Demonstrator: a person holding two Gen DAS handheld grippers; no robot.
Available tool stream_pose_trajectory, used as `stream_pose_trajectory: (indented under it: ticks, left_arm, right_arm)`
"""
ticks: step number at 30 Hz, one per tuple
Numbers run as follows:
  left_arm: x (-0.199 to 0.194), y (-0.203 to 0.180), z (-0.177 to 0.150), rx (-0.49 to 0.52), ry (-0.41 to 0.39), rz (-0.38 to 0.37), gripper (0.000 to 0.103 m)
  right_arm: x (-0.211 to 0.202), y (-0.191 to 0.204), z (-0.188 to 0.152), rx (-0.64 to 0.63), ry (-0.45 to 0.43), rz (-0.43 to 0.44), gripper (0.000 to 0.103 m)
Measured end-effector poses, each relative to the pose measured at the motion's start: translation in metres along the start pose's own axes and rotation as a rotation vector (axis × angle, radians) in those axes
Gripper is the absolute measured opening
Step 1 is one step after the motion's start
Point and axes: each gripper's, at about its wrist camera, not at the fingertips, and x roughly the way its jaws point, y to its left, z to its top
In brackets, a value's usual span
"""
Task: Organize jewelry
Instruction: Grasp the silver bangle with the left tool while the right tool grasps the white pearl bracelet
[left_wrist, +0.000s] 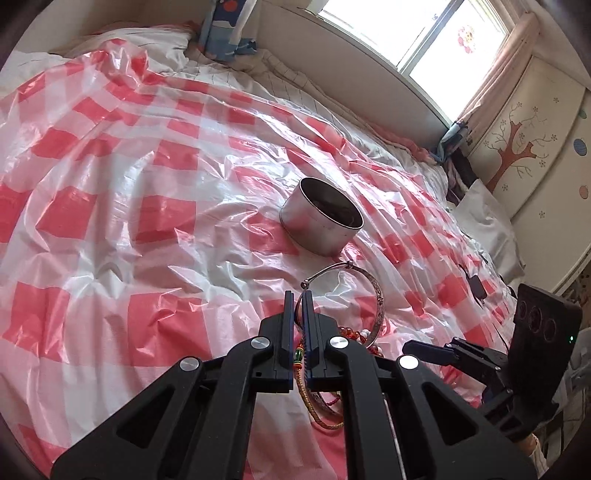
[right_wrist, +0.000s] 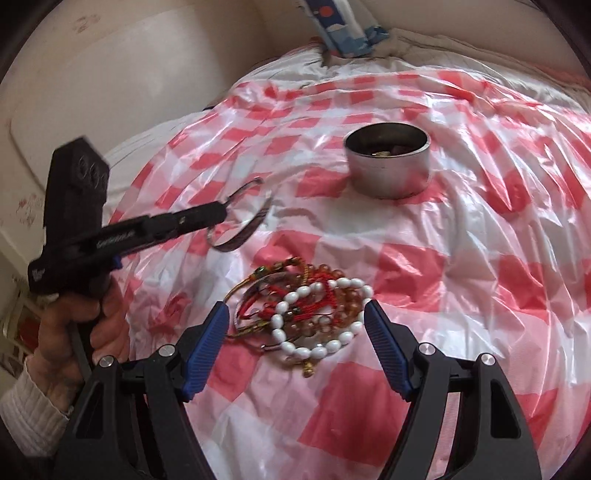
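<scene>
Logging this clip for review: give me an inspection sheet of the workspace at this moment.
Surface: bed under a wrinkled red-and-white checked plastic sheet.
Job's things: metal tin upright, open; silver bangle lifted; bracelet pile with white bead bracelet.
Clutter: nothing seen.
Grippers: left gripper shut on the bangle; right gripper open around the pile.
Cables: nothing seen.
Surroundings: window, painted cabinet, pillow.

A crinkled red-and-white checked plastic sheet (left_wrist: 155, 206) covers the bed. Beyond it lies a white quilt (left_wrist: 155, 40) and a blue patterned cloth (left_wrist: 221, 33), perhaps a pillow. A bright window (left_wrist: 424, 40) with a pink curtain (left_wrist: 495, 77) adjoins a cabinet with a tree painted on it (left_wrist: 517, 147).
</scene>
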Motion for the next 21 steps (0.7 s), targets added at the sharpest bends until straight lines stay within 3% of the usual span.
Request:
stream_pose_trajectory:
  ticks: [3,5,7,15,17,18,21]
  left_arm:
    - [0.001,0.0,0.0,0.007,0.001,0.002,0.004]
    - [0.0,0.001,0.0,0.003,-0.001,-0.002,0.004]
    - [0.0,0.001,0.0,0.002,-0.003,-0.002,0.004]
    - [0.001,0.0,0.001,0.003,-0.001,-0.009,0.004]
    - [0.001,-0.001,0.001,0.002,0.002,-0.006,0.004]
    - [0.001,0.0,0.001,0.003,0.003,-0.003,0.004]
    - [0.001,-0.001,0.001,-0.002,0.0,-0.003,0.004]
  right_arm:
    - [0.004,0.017,-0.005,-0.074,0.017,0.012,0.066]
    - [0.007,0.023,-0.008,-0.104,0.039,0.023,0.048]
    - [0.012,0.027,-0.013,-0.13,0.064,0.013,0.04]
    - [0.023,0.021,-0.016,-0.141,0.097,-0.05,0.034]
    - [0.026,0.019,-0.016,-0.139,0.103,-0.058,0.015]
    - [0.026,0.018,-0.016,-0.132,0.103,-0.049,0.01]
    - [0.021,0.016,-0.014,-0.117,0.084,-0.04,0.008]
